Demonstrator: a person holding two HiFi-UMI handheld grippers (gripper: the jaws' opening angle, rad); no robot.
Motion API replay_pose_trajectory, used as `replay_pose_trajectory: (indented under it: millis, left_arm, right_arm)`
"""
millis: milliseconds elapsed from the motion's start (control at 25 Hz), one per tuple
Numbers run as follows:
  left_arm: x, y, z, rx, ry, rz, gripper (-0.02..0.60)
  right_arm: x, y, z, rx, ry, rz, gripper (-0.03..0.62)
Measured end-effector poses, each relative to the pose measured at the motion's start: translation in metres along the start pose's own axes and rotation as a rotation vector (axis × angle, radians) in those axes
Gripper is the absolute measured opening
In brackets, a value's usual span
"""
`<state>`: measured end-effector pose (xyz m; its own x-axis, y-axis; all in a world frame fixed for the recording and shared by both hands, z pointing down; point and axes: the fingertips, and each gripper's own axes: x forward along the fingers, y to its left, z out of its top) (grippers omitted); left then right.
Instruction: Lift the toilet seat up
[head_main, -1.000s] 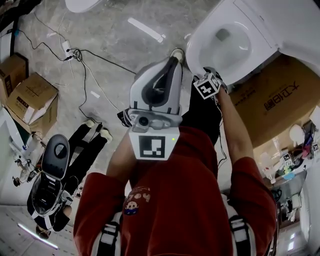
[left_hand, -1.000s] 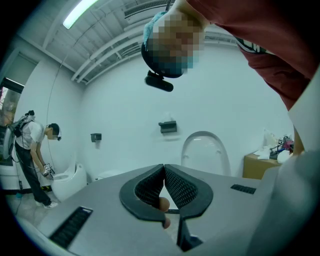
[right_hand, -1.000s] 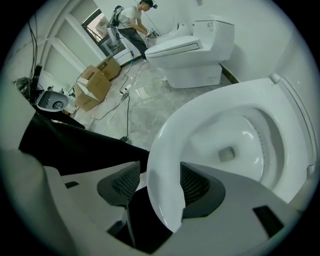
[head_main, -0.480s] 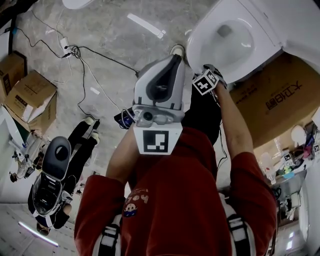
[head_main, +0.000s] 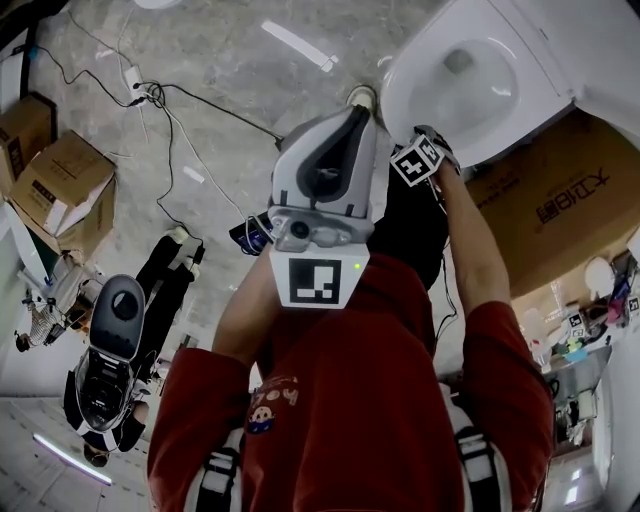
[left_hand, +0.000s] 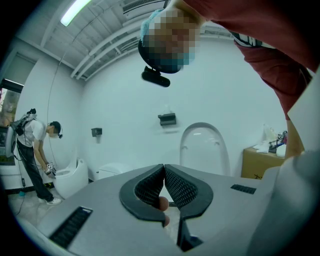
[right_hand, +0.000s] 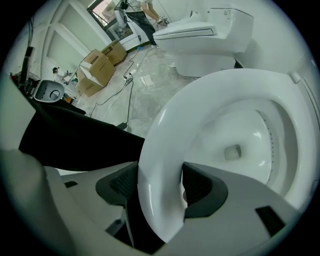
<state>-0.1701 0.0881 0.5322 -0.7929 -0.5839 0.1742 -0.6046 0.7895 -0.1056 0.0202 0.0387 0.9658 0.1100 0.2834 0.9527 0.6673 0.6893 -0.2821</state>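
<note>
Gray floor (head_main: 230, 100), two boxes (head_main: 62, 195) around 9 o'clock. Only the right gripper view shows the right gripper (right_hand: 160, 184) with jaws just widening, straddling the one toilet seat (right_hand: 160, 125). Left gripper (left_hand: 164, 170) is pinched closed, empty.

Two grey-and-white hand-held grippers: the left gripper (left_hand: 164, 170), and the right gripper (right_hand: 158, 184), whose jaws have just been opening with the rim of the one white toilet seat (right_hand: 160, 145) between them.

Two white ceramic toilets show by the right gripper: the near toilet (head_main: 480, 75) directly under it and a far toilet (right_hand: 200, 35) well beyond its tips.

Three brown cardboard boxes: a large box (head_main: 560, 200) just right of the right gripper, plus a medium box (head_main: 62, 195) and a small box (head_main: 22, 125) well to the left gripper's left.

Two people: the red-sleeved holder (head_main: 360, 400) and a bystander (left_hand: 31, 145) far ahead-left of the left gripper.

One white power strip (head_main: 131, 76).
</note>
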Motion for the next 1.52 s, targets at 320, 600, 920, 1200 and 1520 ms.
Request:
replay_pose_trajectory:
  millis: [320,600,920,1200,1520]
  left_arm:
    - [-0.001,-0.003,0.010,0.005,-0.015,-0.009,0.018]
    - [-0.006,-0.010,0.027,0.007,-0.034,-0.033,0.018]
    - [-0.015,-0.015,0.044,0.007,-0.055,-0.049,0.018]
    - [-0.024,-0.014,0.057,-0.002,-0.073,-0.052,0.018]
    - [-0.035,-0.014,0.074,-0.008,-0.103,-0.070,0.018]
  right_arm:
    - [-0.011,0.000,-0.001,0.024,-0.003,-0.014,0.241]
    - [-0.031,0.008,0.001,0.034,-0.009,-0.003,0.241]
    - [-0.058,0.013,0.002,0.051,-0.017,-0.005,0.241]
    - [-0.084,0.016,0.005,0.067,-0.038,-0.027,0.241]
    - [-0.116,0.020,0.006,0.081,-0.065,-0.084,0.239]
